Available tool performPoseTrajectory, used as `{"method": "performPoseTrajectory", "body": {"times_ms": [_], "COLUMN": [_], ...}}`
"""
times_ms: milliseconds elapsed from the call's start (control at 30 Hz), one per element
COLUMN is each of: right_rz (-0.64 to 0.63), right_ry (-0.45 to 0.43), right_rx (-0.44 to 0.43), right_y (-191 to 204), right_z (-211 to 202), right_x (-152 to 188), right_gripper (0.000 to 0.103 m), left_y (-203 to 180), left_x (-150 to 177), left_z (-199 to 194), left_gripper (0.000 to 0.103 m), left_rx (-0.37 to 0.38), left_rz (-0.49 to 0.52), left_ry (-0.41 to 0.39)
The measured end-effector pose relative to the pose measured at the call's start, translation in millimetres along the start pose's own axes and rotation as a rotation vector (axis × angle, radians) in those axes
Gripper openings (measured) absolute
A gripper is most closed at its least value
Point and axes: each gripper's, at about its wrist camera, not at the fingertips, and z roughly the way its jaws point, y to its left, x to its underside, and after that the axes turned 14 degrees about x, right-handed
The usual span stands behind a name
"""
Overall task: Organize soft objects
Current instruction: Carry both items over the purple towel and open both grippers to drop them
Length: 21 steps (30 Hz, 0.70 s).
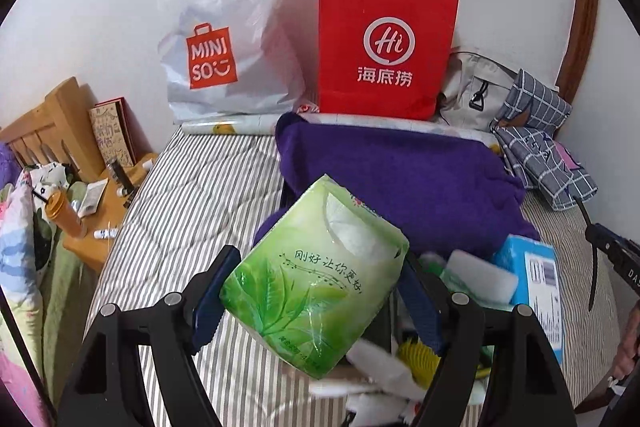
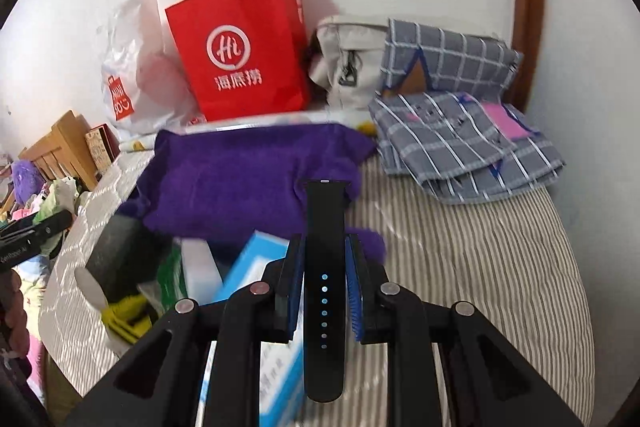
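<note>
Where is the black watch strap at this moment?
In the right wrist view, the black watch strap is clamped in the right gripper, above the striped bed cover, before the purple towel.

Paper bag [image 1: 388, 43] behind towel [image 1: 400, 179]

green tissue pack [image 1: 316, 283] tilted, black strap [image 2: 324, 267] probably upright

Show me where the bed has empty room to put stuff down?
Striped sheet is bare right of the purple towel, below the checked cloths. Another bare stretch lies between the towel and wooden shelf. The box pile and wall bags are crowded.
</note>
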Motion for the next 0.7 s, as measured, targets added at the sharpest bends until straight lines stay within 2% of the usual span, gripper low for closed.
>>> {"method": "performPoseTrajectory", "body": {"times_ms": [367, 700], "right_rz": [-0.038, -0.042], "right_ry": [-0.011, 0.000], "right_rx": [-0.023, -0.023], "right_y": [28.8, 41.2], "right_z": [35.0, 72.2], "right_x": [-45.1, -73.1], "right_gripper": [0.020, 0.020], "left_y": [-0.6, -1.6], "left_x": [-47.1, -69.0], "left_z": [37.3, 82.6], "left_gripper": [0.077, 0.077], "left_rx": [0.007, 0.009], "left_rz": [0.019, 0.038], "left_ry": [-0.013, 0.033]}}
